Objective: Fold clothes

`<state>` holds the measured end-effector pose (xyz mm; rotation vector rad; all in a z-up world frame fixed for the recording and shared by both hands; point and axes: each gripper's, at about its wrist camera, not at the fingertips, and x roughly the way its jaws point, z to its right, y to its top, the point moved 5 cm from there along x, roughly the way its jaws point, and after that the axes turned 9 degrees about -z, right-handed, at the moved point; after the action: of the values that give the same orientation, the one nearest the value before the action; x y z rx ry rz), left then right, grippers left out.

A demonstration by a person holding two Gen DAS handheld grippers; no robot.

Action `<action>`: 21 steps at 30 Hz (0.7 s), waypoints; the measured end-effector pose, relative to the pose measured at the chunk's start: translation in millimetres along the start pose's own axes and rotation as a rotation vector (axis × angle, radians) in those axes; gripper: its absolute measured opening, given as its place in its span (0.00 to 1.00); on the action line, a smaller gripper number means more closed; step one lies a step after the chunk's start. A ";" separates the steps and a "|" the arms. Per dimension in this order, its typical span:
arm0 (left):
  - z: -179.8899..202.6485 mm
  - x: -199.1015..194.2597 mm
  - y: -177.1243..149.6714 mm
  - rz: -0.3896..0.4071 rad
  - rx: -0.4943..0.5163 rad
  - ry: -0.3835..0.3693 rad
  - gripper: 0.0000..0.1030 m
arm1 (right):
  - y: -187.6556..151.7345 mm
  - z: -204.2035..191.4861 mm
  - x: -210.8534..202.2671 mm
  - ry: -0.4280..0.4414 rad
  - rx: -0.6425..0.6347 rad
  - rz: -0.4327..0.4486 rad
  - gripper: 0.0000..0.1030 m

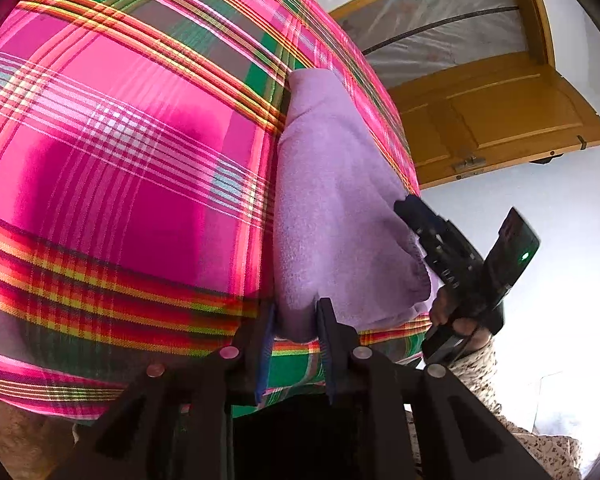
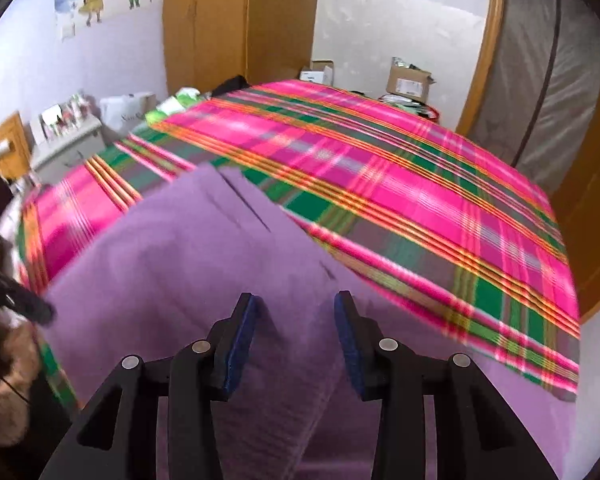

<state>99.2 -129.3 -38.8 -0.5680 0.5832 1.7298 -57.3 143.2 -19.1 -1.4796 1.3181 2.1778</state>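
A purple fleece garment (image 1: 332, 184) lies folded into a long strip on a bed with a pink, green and orange plaid sheet (image 1: 120, 140). My left gripper (image 1: 298, 306) is shut on the garment's near end, with purple cloth bunched between its blue pads. The right gripper (image 1: 410, 206), held in a hand, touches the garment's right edge further along. In the right wrist view the right gripper (image 2: 295, 296) stands open just over the purple garment (image 2: 188, 256), nothing between its fingers. The left gripper (image 2: 20, 300) shows as a blur at the left edge.
The plaid bed (image 2: 420, 184) fills most of the room. A wooden door (image 1: 500, 112) stands open to the right. Behind the bed are a wooden wardrobe (image 2: 240, 20), a cardboard box (image 2: 410, 80) and a cluttered nightstand (image 2: 68, 140). A grey zippered cover (image 2: 548, 80) hangs at the right.
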 end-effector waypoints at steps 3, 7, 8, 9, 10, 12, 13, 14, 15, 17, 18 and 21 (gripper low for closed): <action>-7.5 -2.5 -2.6 0.001 -0.002 0.005 0.20 | -8.3 -3.8 4.1 -0.041 -0.014 0.011 0.40; -8.7 -5.4 3.0 0.010 -0.002 0.017 0.22 | -9.5 -2.9 4.8 -0.057 -0.002 -0.002 0.40; -8.9 -6.3 6.5 0.015 -0.001 0.022 0.25 | -9.4 -1.9 2.7 -0.064 0.009 -0.005 0.41; -9.1 -7.2 10.1 0.019 0.001 0.027 0.27 | -9.0 -1.6 -2.8 -0.070 0.021 0.009 0.41; -9.4 -8.1 13.6 0.024 0.002 0.033 0.31 | -8.8 -1.6 -8.3 -0.074 0.034 0.023 0.42; -9.8 -9.9 20.7 0.032 0.005 0.043 0.33 | -9.9 -11.4 -18.2 -0.052 0.028 0.054 0.43; -10.0 -10.9 24.3 0.037 0.006 0.049 0.33 | -10.8 -18.7 -23.0 -0.040 0.018 0.068 0.43; -10.2 -11.8 27.8 0.041 0.007 0.054 0.34 | -11.7 -26.1 -27.8 -0.029 0.009 0.083 0.43; -10.4 -12.7 31.4 0.046 0.009 0.059 0.34 | -12.6 -33.5 -32.5 -0.017 -0.001 0.097 0.43; -8.6 -13.5 40.2 0.048 0.022 0.071 0.35 | -14.6 -48.8 -41.9 0.008 -0.022 0.126 0.43; -8.0 -13.1 46.4 0.047 0.029 0.075 0.35 | -17.1 -62.0 -43.7 0.038 -0.051 0.133 0.43; -5.9 -11.0 64.0 0.034 0.048 0.074 0.36 | -25.1 -95.3 -44.9 0.108 -0.131 0.150 0.43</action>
<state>39.6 -154.6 -30.5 -0.5934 0.6878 1.7275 40.8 99.5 -5.9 -1.6152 1.3860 2.3493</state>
